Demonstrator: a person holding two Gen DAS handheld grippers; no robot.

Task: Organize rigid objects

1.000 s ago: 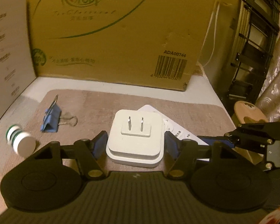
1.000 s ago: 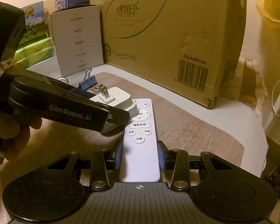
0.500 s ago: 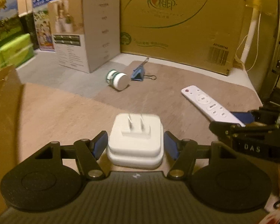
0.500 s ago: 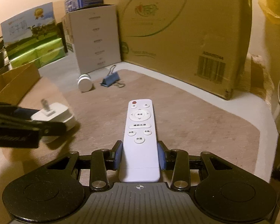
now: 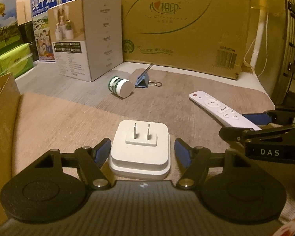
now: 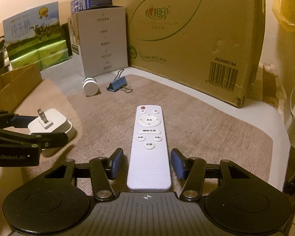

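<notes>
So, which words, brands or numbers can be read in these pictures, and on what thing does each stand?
"ADA00744": big cardboard box, above its barcode.
"心相印": same box, brand logo.
"纯牛奶": milk carton.
"纯牛奶": blue carton.
"DAS": right gripper.
"GenRobot.AI": left gripper, partly dim.
"辅助光源", "分段": remote control buttons.
Barcode digits, grey box text: too small to read.

Behind your mat stands a large brown cardboard carton with green print [image 6: 190, 39] — a grey product box [image 6: 102, 43] just beside it. Farther left you see green tissue packs [image 6: 49, 56] — under a milk carton [image 6: 31, 29].
</notes>
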